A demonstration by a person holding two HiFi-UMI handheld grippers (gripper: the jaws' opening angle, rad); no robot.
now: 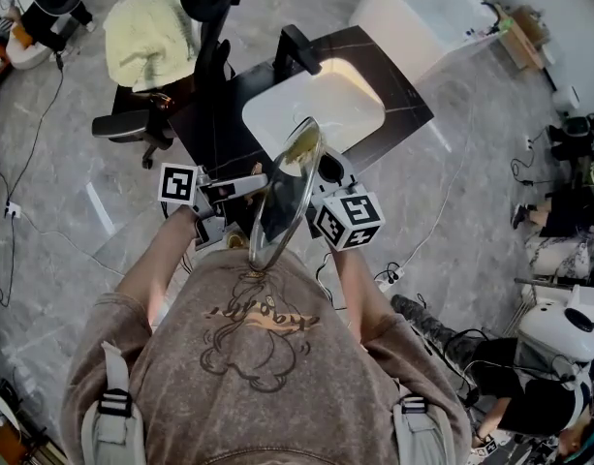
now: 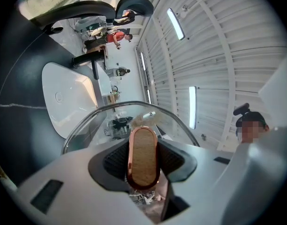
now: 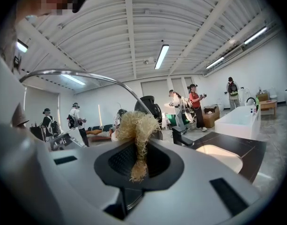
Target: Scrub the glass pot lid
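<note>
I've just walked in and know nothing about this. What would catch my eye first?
A large glass pot lid held on edge before the person's chest, above a white sink. The left gripper clamps its wooden handle, and the right gripper pinches a straw-coloured fibre scrubber up near the lid's top edge.

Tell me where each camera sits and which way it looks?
Head view: on the person's head, looking steeply down at the glass pot lid and sink; shows shirt and forearms.
Left gripper view: on the left claw, looking along it at the lid's handle it clamps; the person's head shows at right.
Right gripper view: on the right claw, looking across the room past the fibre scrubber it grips; the head shows top left.
Shared: both gripper views catch the lid's rim and the sink.
</note>
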